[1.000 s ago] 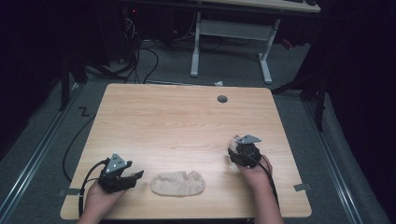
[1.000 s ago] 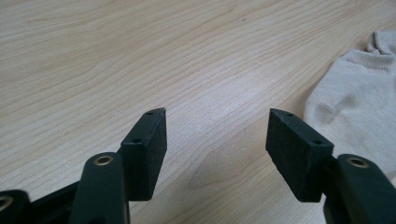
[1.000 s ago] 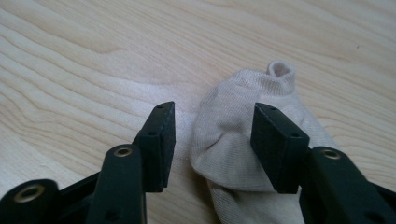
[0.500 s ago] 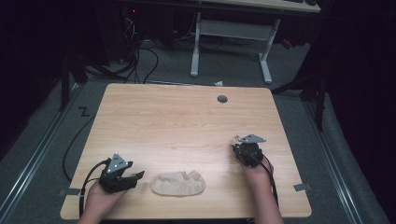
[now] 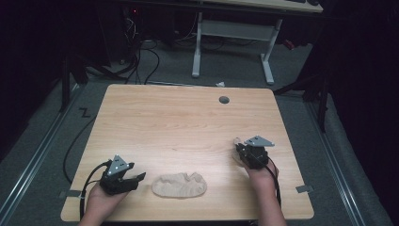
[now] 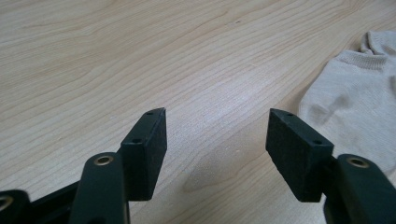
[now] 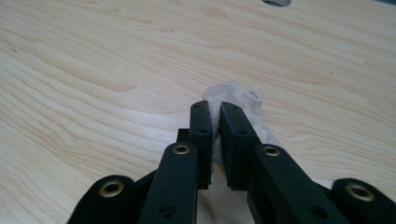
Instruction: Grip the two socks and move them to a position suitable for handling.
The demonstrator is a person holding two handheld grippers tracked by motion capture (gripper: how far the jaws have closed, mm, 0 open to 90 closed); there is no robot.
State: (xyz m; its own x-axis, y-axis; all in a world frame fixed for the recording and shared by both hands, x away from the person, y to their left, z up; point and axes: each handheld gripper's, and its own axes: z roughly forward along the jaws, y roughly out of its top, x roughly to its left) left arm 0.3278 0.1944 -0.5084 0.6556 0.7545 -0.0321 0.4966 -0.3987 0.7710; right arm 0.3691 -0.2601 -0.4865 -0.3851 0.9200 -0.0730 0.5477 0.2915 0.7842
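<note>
- So the right gripper (image 7: 215,114) has its jaws pinched nearly closed on a small pale sock (image 7: 236,99); a thin strip of the fabric sits between the pads and the ribbed end pokes out past the tips.
- In the high view that sock (image 5: 236,141) is mostly hidden under the right gripper (image 5: 244,149), with just a pale bit showing at its front, on the right side of the table (image 5: 179,127) toward the near edge.
- Compared with a second ago, the right gripper has slid a little toward the right edge of the table and slightly closer to the person, taking the sock with it.
- A second, beige sock (image 5: 179,185) lies flat near the front edge, roughly in the middle, between the two hands. It hasn't moved.
- The left gripper (image 5: 136,178) sits just left of that sock, in the same spot as before, apart from it as far as I can tell.
- From its own camera the left gripper (image 6: 217,128) is spread wide with nothing between the jaws, just bare wood, and the beige sock (image 6: 355,102) is off to the right.
- There's a small round grey hole (image 5: 224,100) near the far edge of the table.
</note>
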